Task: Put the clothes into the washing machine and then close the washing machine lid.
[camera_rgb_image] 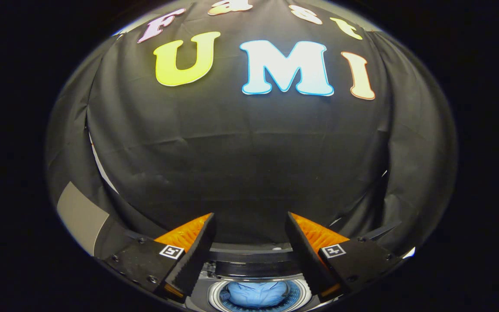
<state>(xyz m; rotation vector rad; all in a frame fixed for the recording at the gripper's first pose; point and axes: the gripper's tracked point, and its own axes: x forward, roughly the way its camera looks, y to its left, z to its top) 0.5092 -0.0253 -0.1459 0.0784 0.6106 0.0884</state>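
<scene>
— Clothes (258, 294) are lying bunched in the drum of the washing machine (249, 265), a light blue, crumpled heap showing through the round opening.

— Where is that from your fingers?

— I am holding the gripper (249, 227) above it; the opening is sitting low between my two fingers, nearer their bases than their tips.

— Are you gripping anything?

— No, my fingers are standing wide apart with nothing between them, pointing at the black cloth wall (241, 164) beyond the machine. I cannot tell where the lid is.
</scene>
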